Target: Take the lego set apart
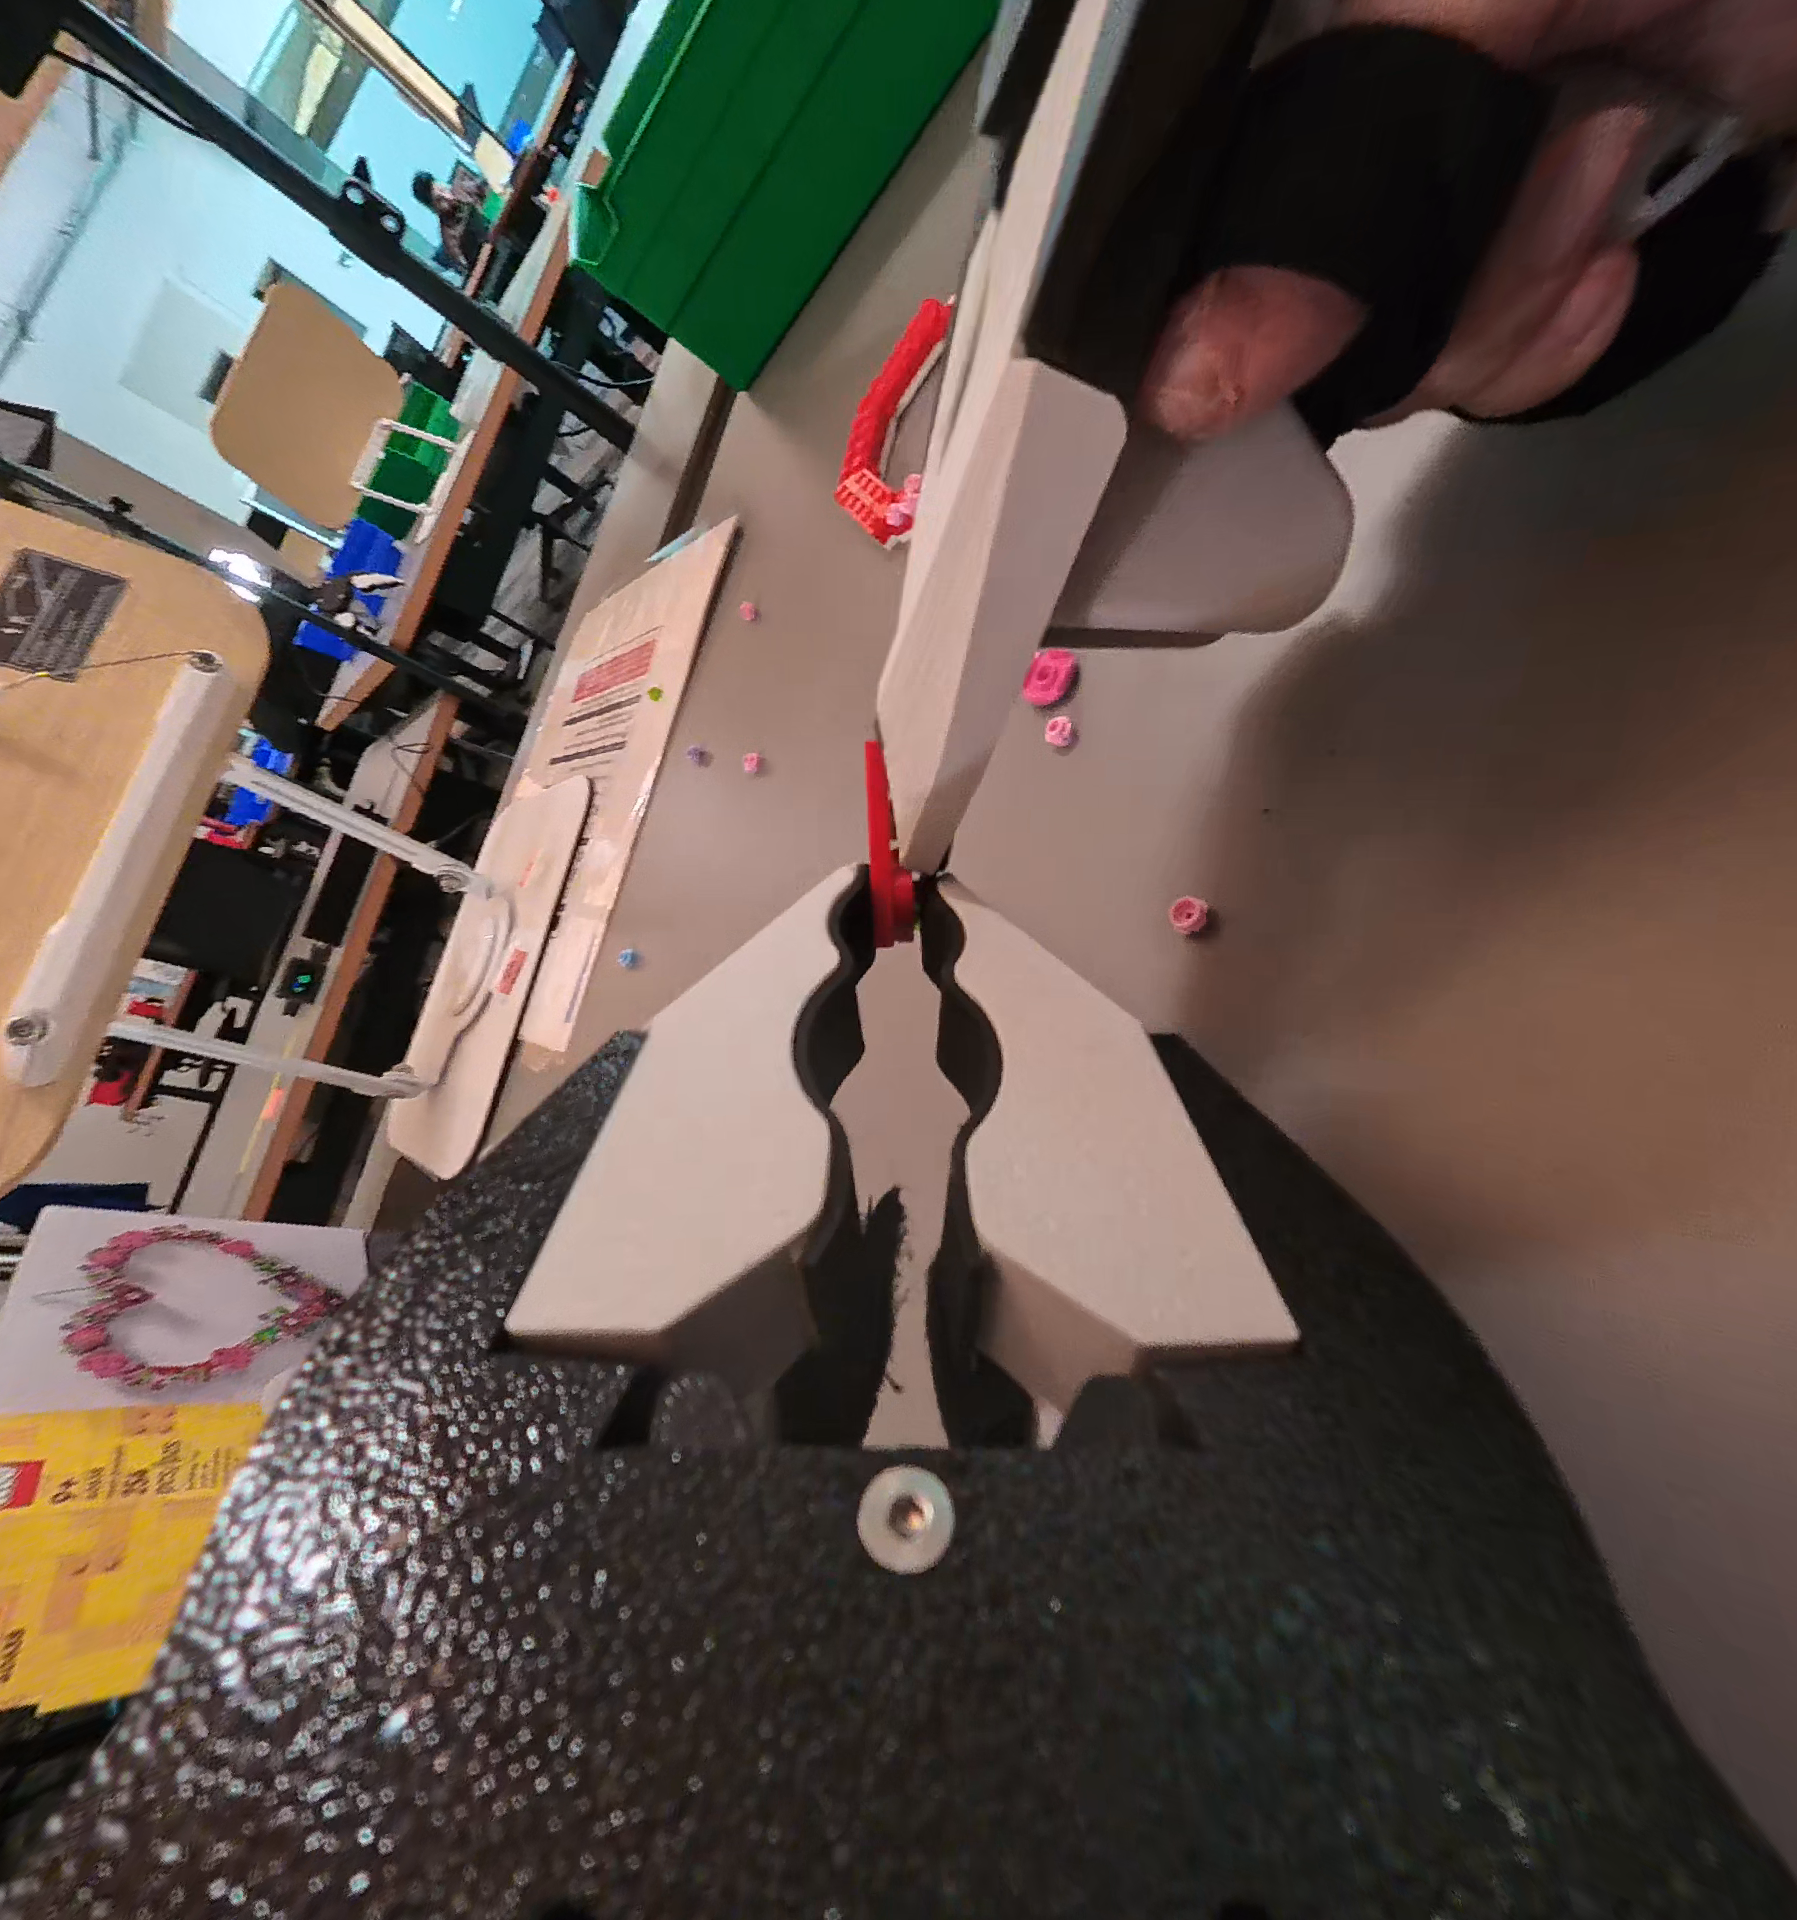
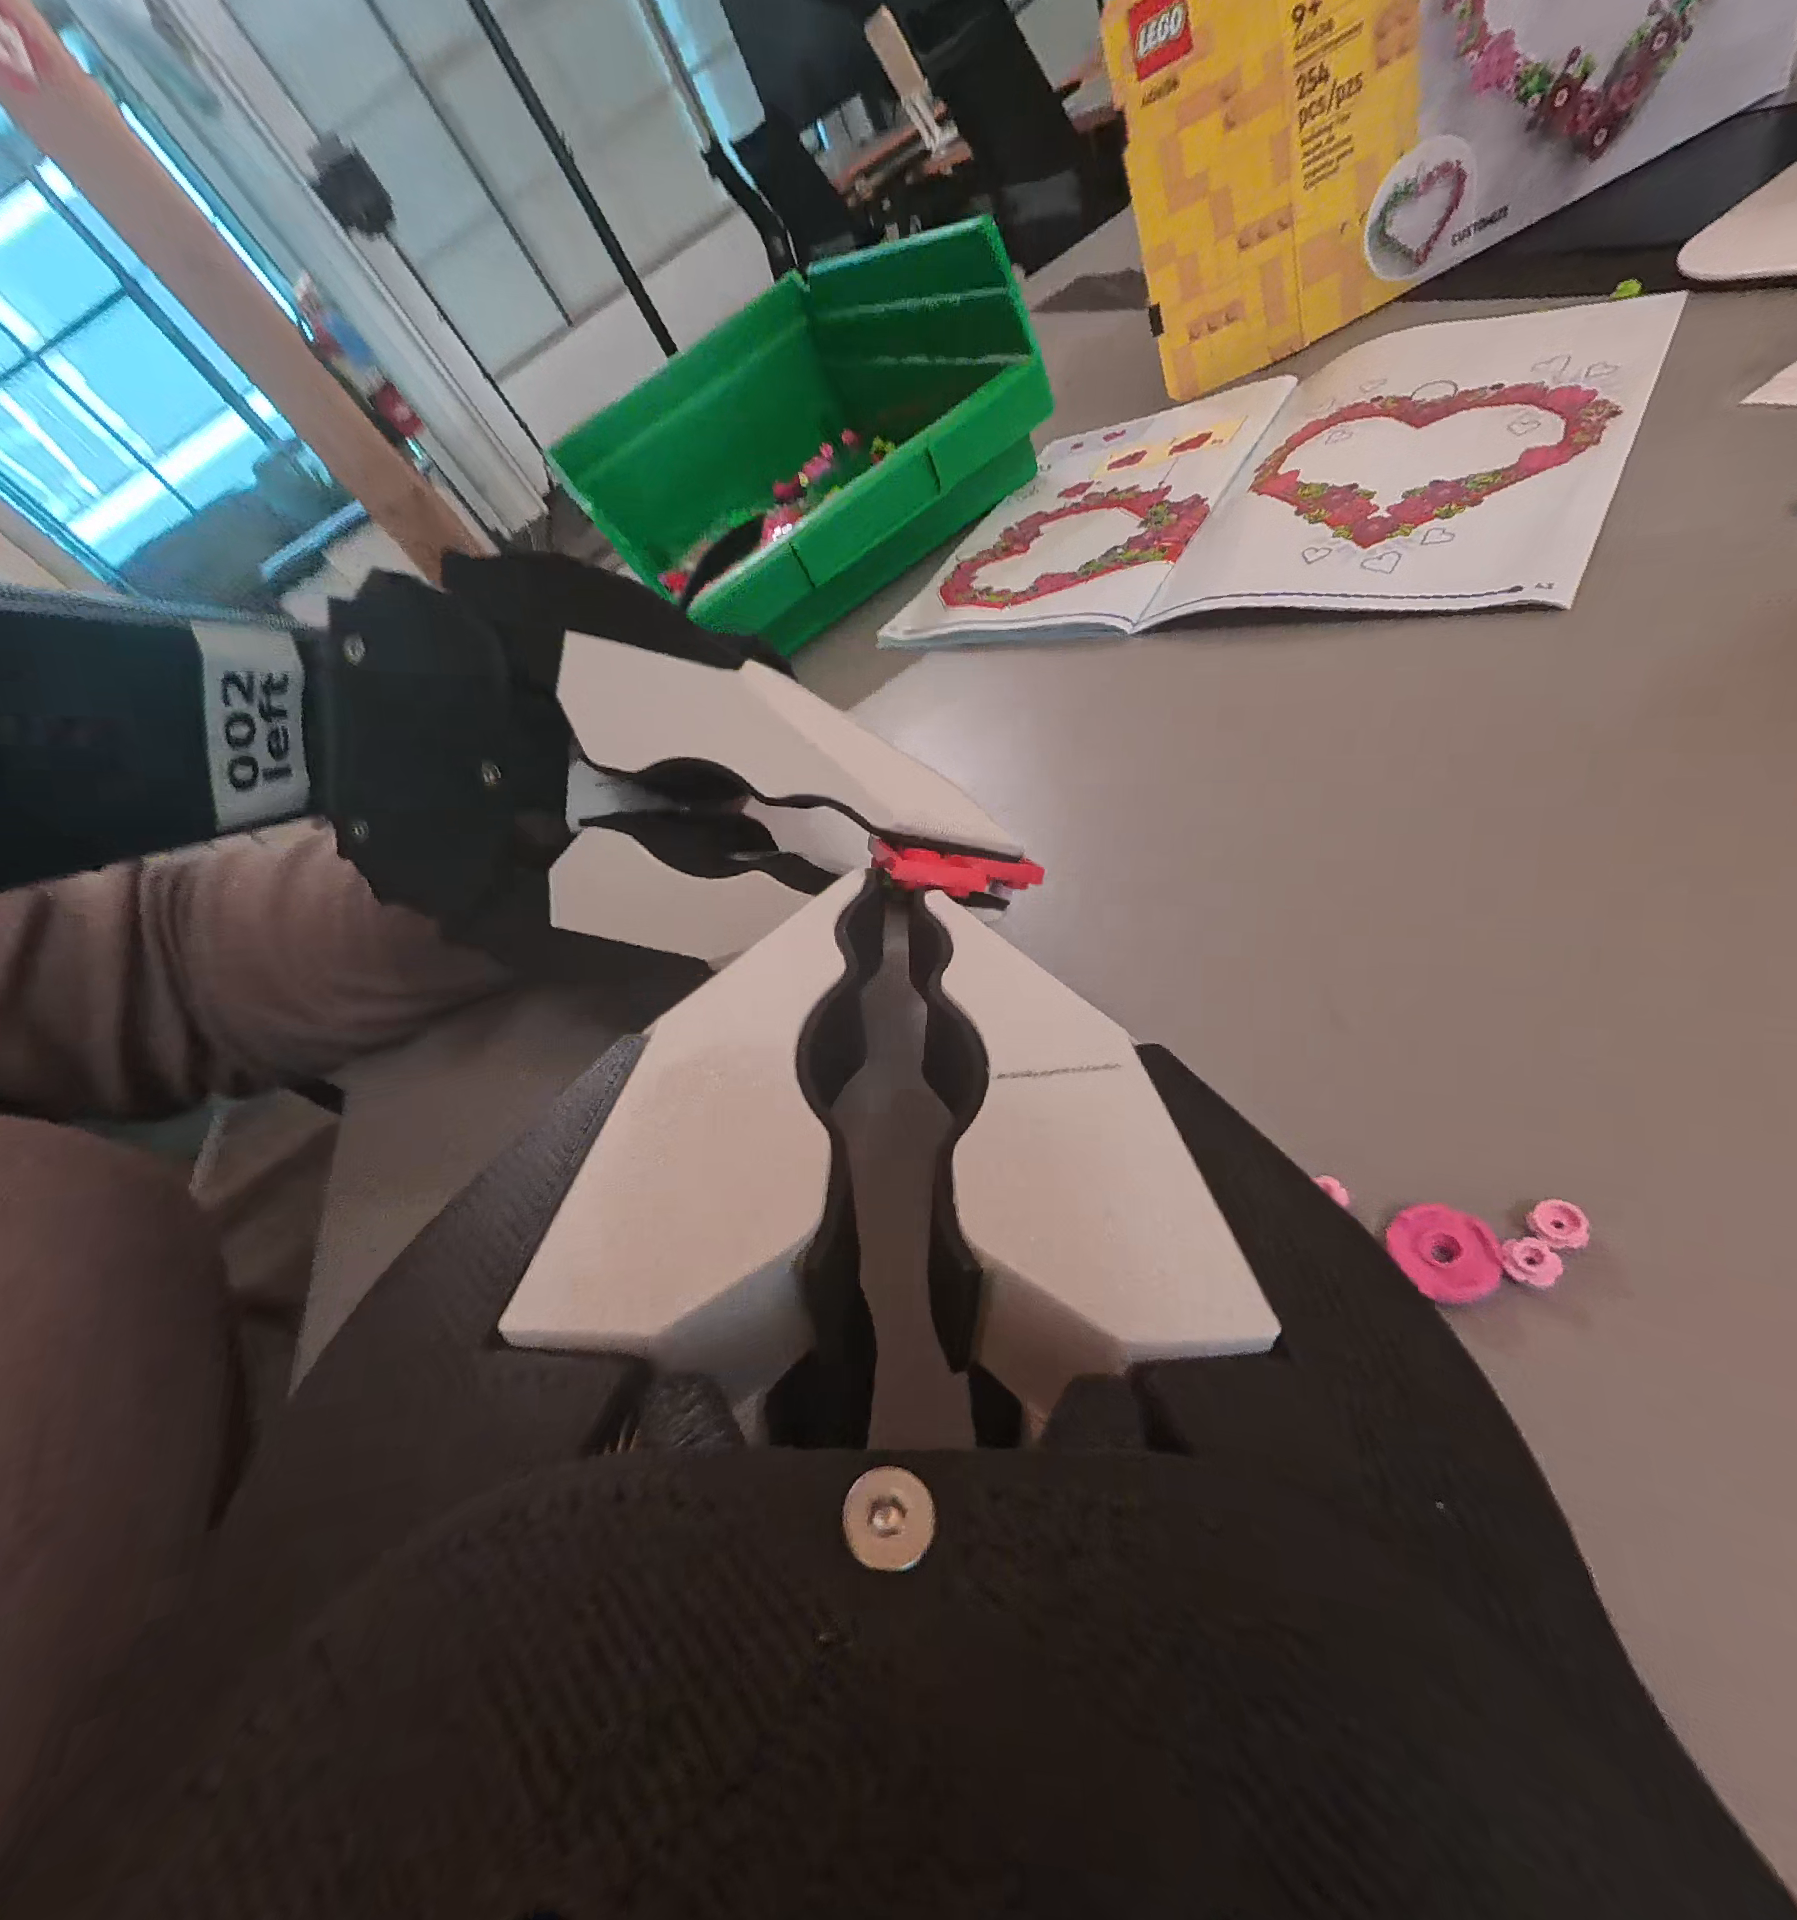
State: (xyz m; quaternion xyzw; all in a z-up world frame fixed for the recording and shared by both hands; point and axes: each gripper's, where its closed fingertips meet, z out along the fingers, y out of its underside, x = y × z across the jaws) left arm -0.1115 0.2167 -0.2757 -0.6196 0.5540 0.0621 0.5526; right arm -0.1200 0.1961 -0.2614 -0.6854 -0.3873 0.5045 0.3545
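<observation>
Red lego plates (image 2: 954,869) hang above the desk (image 2: 1393,883), pinched from the left by the left gripper (image 2: 977,868), its jaws nearly shut, and from below by the right gripper (image 2: 899,891), equally closed. Peeling by twisting gently should beat pulling straight.

Each camera sits just behind its own two fingers, low over the grey table (image 2: 1393,831). The left wrist view is rolled sideways, so the table stands on edge, facing the green bin (image 1: 769,187). The right wrist view is upright, facing the same bin (image 2: 821,468). Both share the red piece (image 1: 889,883) (image 2: 951,868), seen close, and the yellow box (image 1: 63,1538) (image 2: 1268,197).
</observation>
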